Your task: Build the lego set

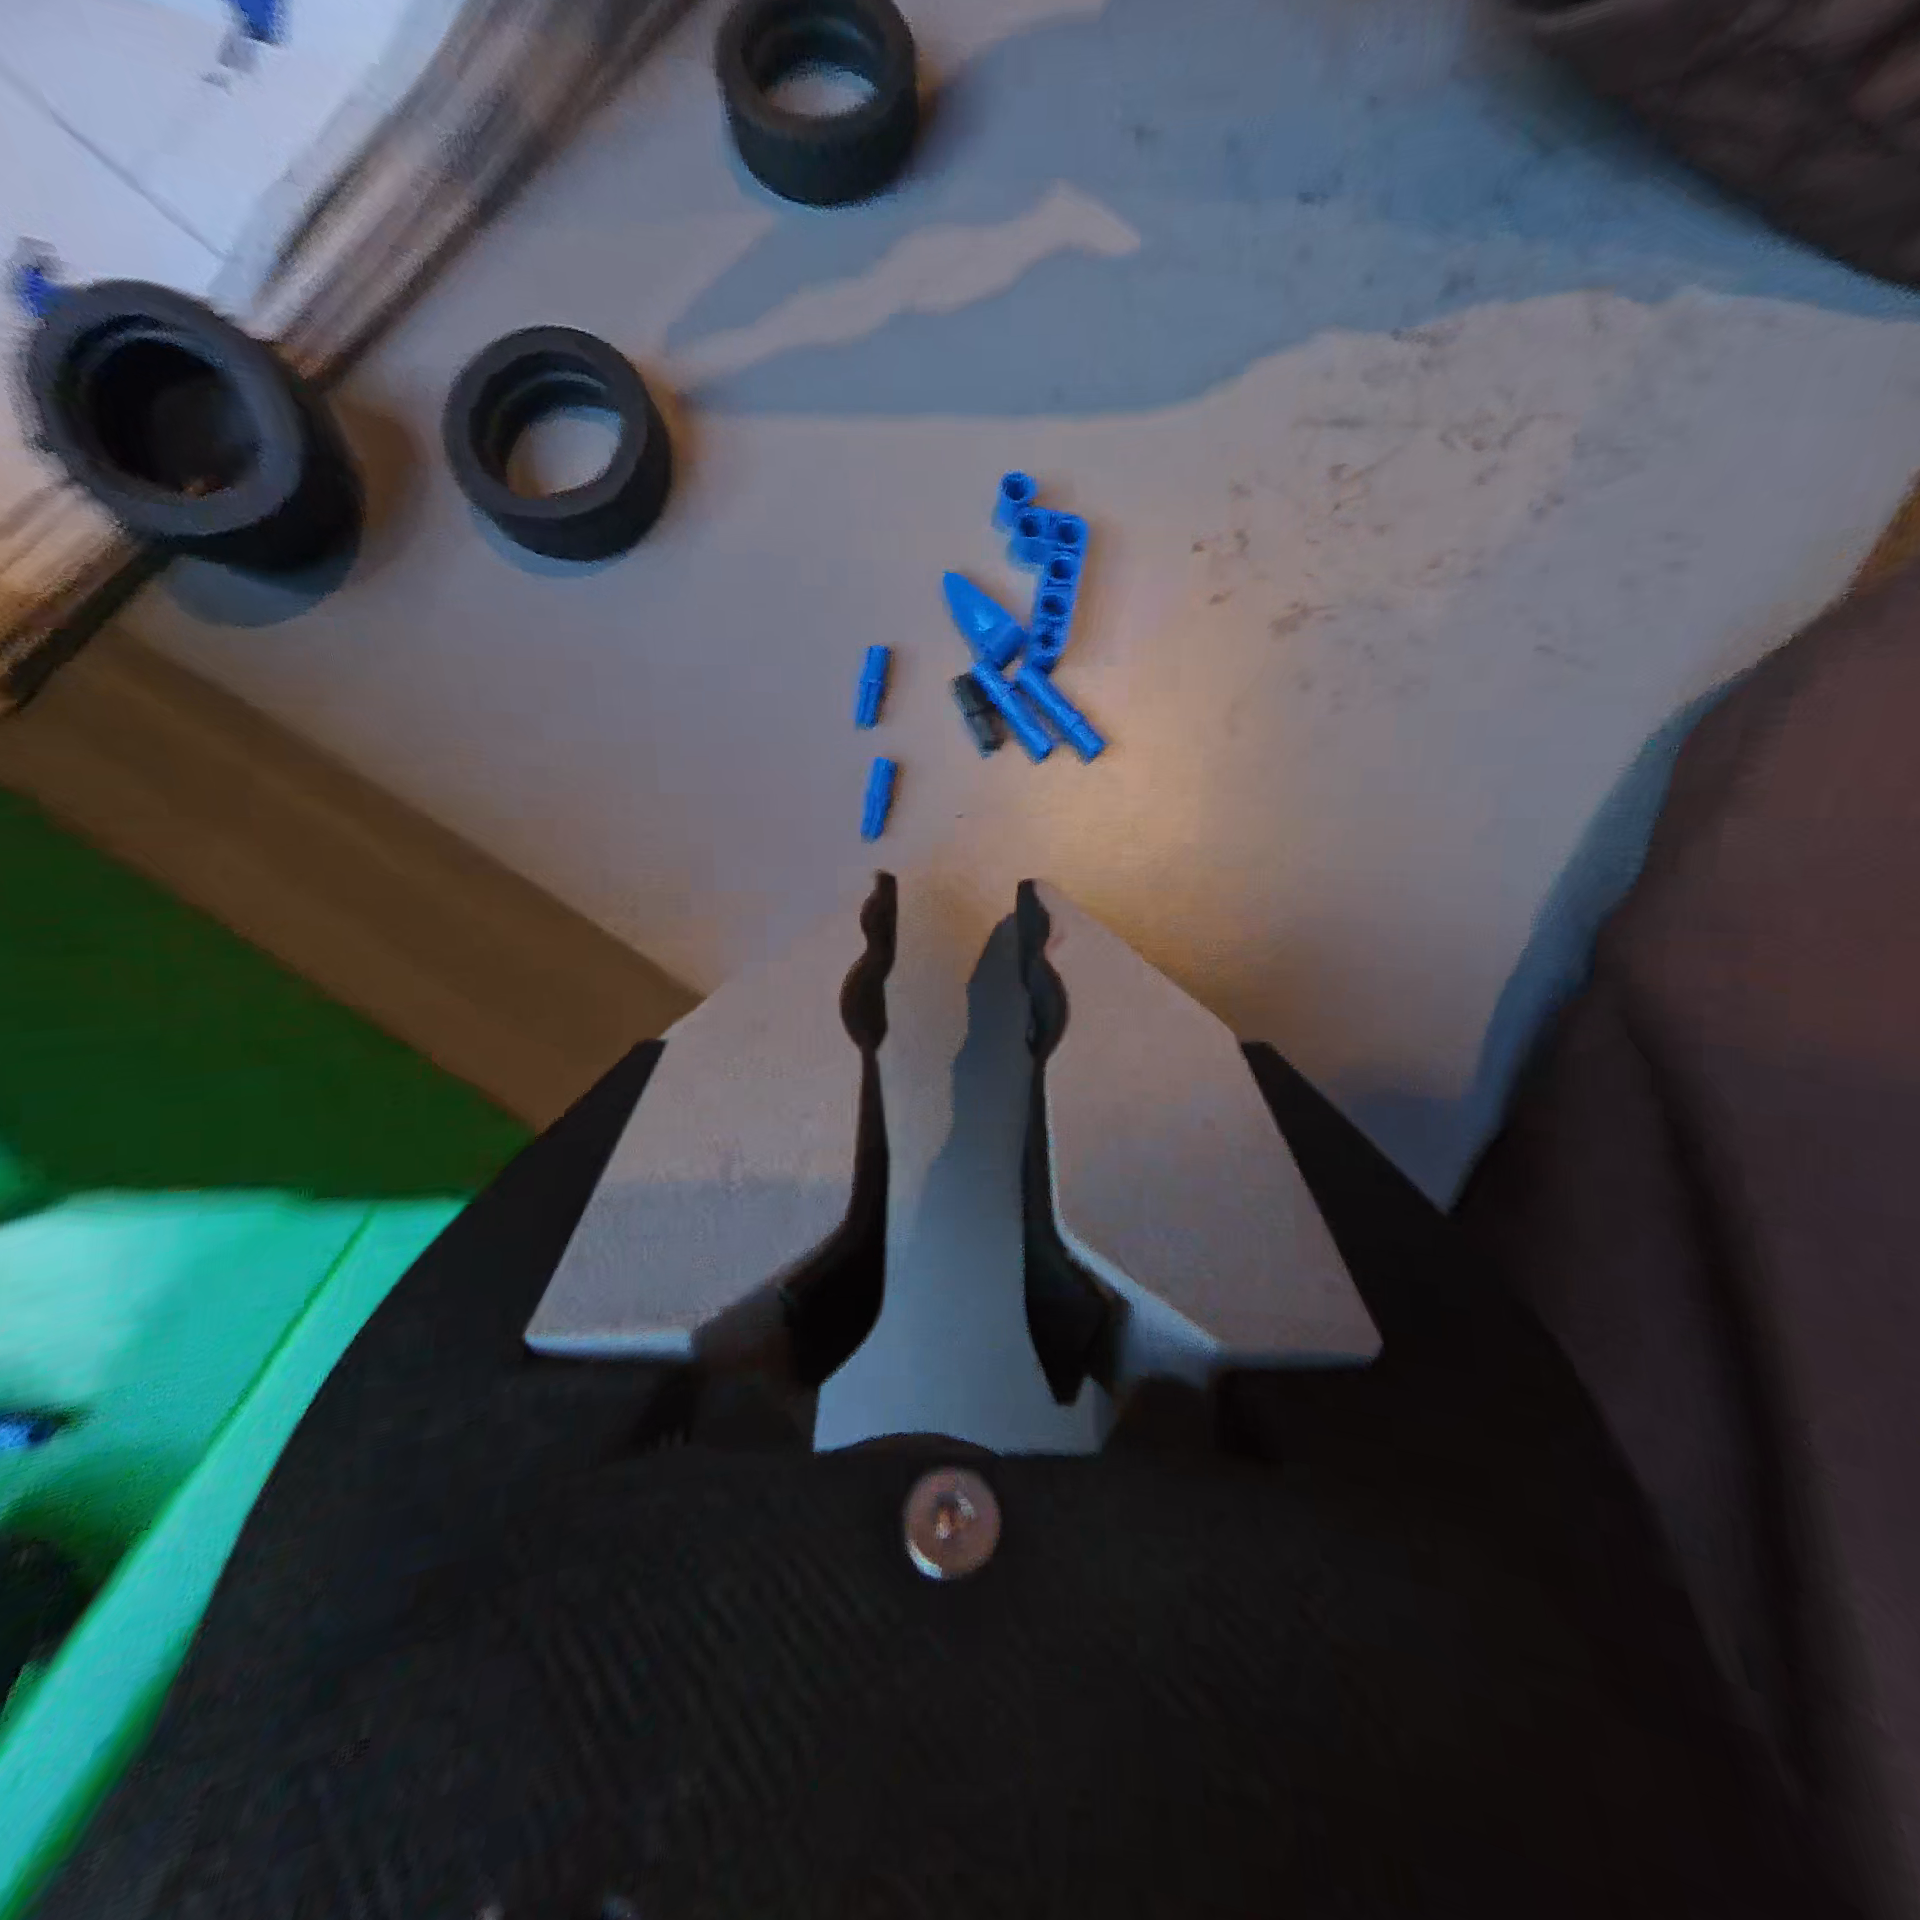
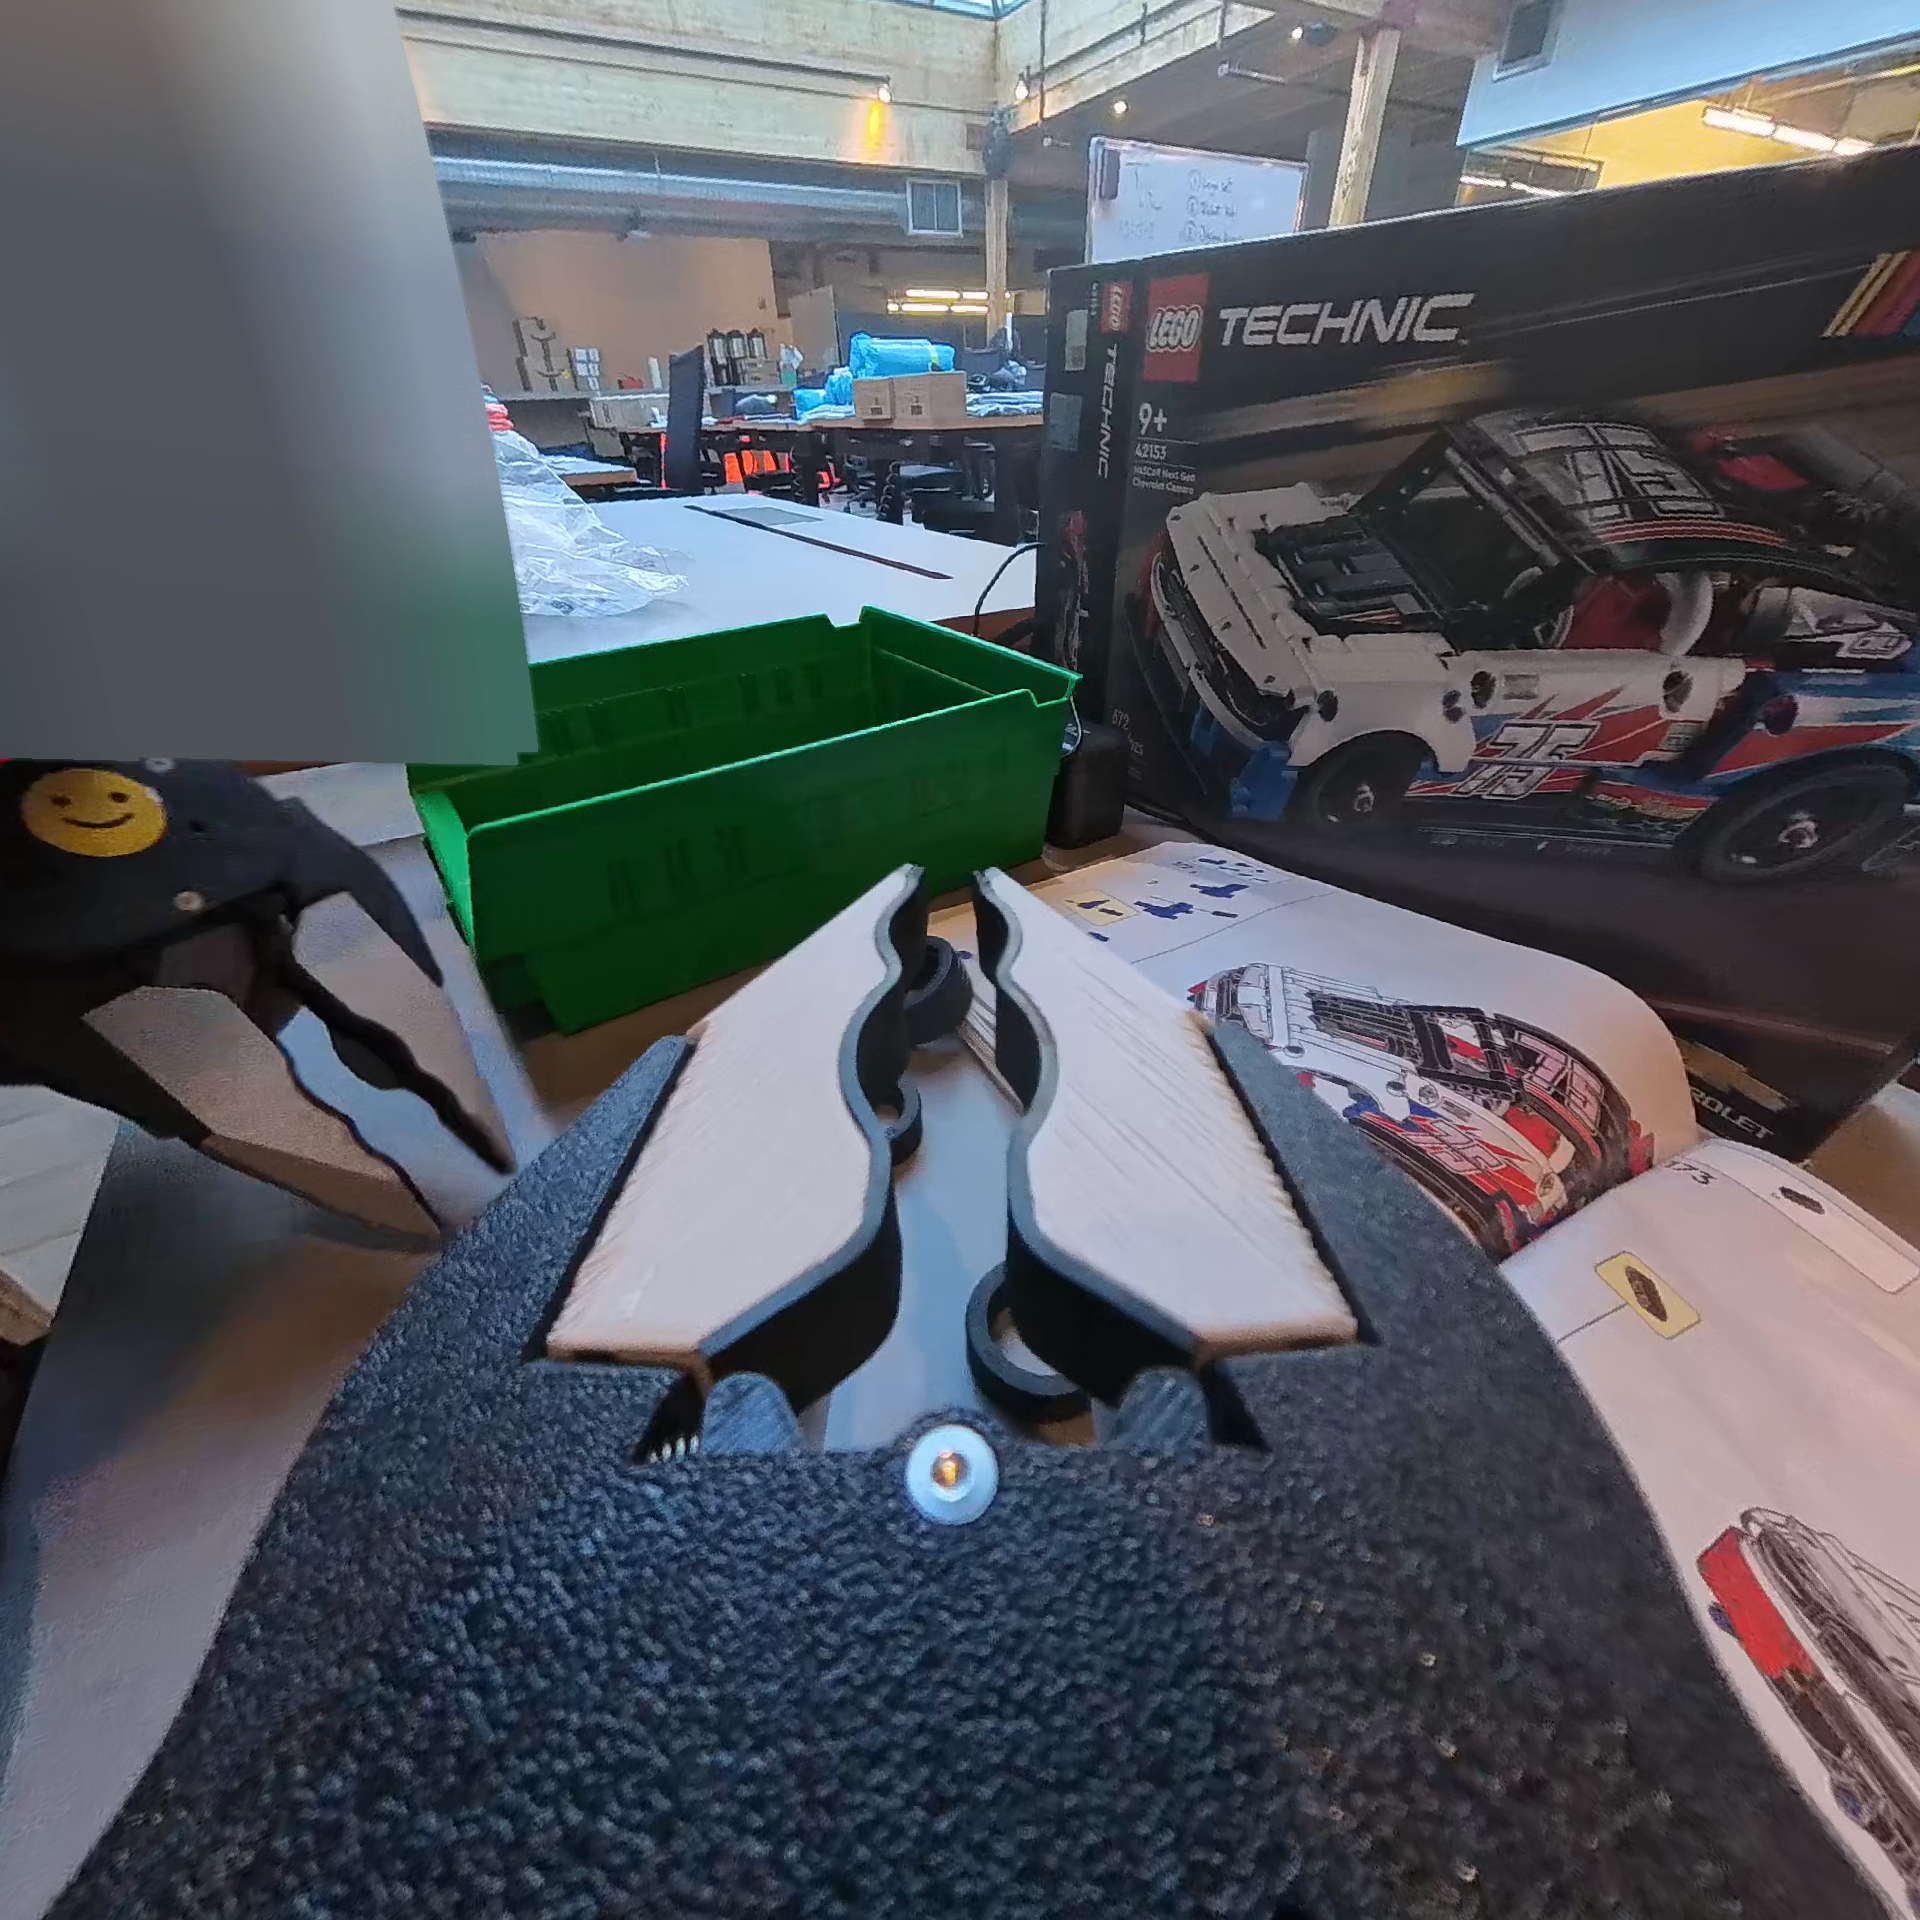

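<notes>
The left hand-held gripper (image 1: 954, 883) hangs over the bench (image 1: 1455, 520) with its jaws spread and nothing between them; its tips point at a small scatter of blue parts. Nearest lies a lone blue pin (image 1: 878, 798), with a second blue pin (image 1: 872, 687) just beyond it; to the right sits a cluster: a blue angled beam (image 1: 1049, 566), a blue cone piece (image 1: 982, 621), two blue axle pins (image 1: 1044, 712) and a dark connector (image 1: 977, 715), touching or overlapping. Three black tyres (image 1: 558, 457) lie well apart, farther off; the picture is blurred at the edges, so their exact seating is uncertain.

The right hand-held gripper (image 2: 948, 883) is also spread and empty, held low beside the open instruction booklet (image 2: 1403, 977), with the green bin (image 2: 748, 821) and the set box (image 2: 1507, 520) beyond.

Step in hand, as judged: picking a pin. Recommended practice: take the nearest pin, which lies clear of the others; align the jaws across its short axis; close on its middle; lift straight up to avoid disturbing the cluster.
</notes>
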The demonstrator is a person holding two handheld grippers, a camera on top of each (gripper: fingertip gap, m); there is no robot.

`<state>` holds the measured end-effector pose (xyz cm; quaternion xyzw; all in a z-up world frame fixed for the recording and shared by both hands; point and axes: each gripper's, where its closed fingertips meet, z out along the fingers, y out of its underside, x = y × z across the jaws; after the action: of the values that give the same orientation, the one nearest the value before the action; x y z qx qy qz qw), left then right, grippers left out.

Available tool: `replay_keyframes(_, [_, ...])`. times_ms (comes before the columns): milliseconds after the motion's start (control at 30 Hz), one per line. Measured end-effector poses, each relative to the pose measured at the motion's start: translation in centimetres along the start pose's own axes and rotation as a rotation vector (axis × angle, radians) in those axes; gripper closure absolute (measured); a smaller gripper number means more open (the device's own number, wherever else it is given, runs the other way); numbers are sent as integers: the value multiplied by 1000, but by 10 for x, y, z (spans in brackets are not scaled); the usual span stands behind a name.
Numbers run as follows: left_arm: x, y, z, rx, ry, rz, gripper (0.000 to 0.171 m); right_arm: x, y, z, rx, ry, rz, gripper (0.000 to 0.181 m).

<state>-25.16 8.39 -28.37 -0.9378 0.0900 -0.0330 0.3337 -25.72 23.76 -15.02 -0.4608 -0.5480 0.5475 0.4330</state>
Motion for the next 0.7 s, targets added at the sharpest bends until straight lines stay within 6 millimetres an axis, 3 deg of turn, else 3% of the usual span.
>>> replay_keyframes(67, [-14, 4, -6, 99, -97, -36, 145, 2, 2, 1, -6, 6, 0, 173])
replay_keyframes(133, [-15, 3, -12, 214, -95, -110, 140, 3, 5, 3, -16, 11, -7, 173])
replay_keyframes(300, [-23, -19, -41, 479, -151, -105, 134, 1, 13, 9, -46, 20, -46, 173])
replay_keyframes(467, [-20, -24, -41, 506, -59, -94, 132, -2, 20, 14, -74, 19, -68, 171])
replay_keyframes(700, [-25, -30, -55, 601, -102, -94, 136, -6, 17, 13, -64, 31, -102, 171])
